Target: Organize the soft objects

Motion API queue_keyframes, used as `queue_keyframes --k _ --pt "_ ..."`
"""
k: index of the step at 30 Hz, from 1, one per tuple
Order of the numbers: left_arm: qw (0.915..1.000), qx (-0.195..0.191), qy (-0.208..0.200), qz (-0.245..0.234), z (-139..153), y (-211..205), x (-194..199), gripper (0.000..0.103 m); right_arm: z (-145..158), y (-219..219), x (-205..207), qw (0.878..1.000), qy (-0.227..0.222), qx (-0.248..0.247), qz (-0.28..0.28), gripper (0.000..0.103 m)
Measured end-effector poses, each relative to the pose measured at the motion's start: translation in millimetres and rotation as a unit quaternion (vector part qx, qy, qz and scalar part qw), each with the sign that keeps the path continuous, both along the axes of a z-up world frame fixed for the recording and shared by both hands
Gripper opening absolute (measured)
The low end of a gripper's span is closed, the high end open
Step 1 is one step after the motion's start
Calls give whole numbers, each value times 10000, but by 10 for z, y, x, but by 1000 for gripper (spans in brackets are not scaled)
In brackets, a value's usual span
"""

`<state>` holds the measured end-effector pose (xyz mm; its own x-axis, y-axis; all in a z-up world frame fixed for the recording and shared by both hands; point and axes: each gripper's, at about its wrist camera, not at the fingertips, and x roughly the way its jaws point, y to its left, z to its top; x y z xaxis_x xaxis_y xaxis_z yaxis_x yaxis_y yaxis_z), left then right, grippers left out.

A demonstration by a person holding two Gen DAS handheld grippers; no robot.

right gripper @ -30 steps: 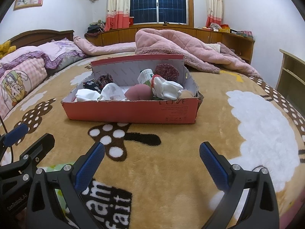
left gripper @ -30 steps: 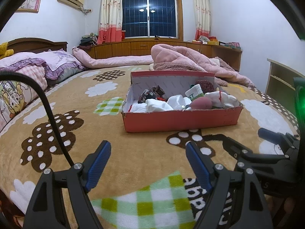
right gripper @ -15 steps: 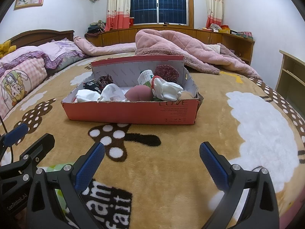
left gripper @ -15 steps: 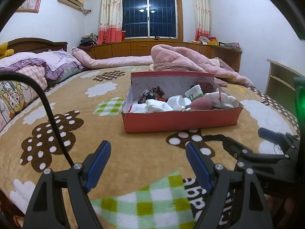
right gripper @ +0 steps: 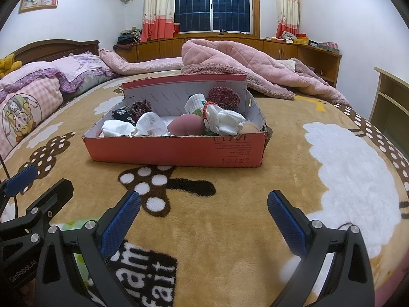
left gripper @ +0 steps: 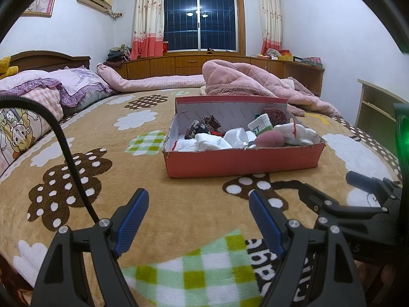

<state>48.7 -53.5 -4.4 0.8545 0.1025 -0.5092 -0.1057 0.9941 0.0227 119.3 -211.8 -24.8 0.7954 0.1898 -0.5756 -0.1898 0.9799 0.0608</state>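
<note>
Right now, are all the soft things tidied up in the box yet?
Looks mostly done: socks, a pink sponge and other soft bits sit in the red box. Nothing is in hand: the left gripper and right gripper hover open. No loose soft items show on the blanket.

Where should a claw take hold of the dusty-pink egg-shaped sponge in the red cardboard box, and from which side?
Probably from above, across its rounded upper bulge. The dusty-pink egg-shaped sponge lies on its side just behind the near wall of the red cardboard box, which blocks a level approach, and white socks crowd its right side. Only the top is exposed.
</note>
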Motion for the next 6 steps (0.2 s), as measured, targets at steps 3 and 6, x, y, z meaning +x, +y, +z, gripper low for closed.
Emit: queue_keyframes --k 3,6 --pt "10000 3 -3 -2 0 0 0 84 0 0 0 10000 3 0 -1 102" --pt "10000 8 -5 -2 3 -5 -1 84 0 0 1 10000 7 0 -1 102"
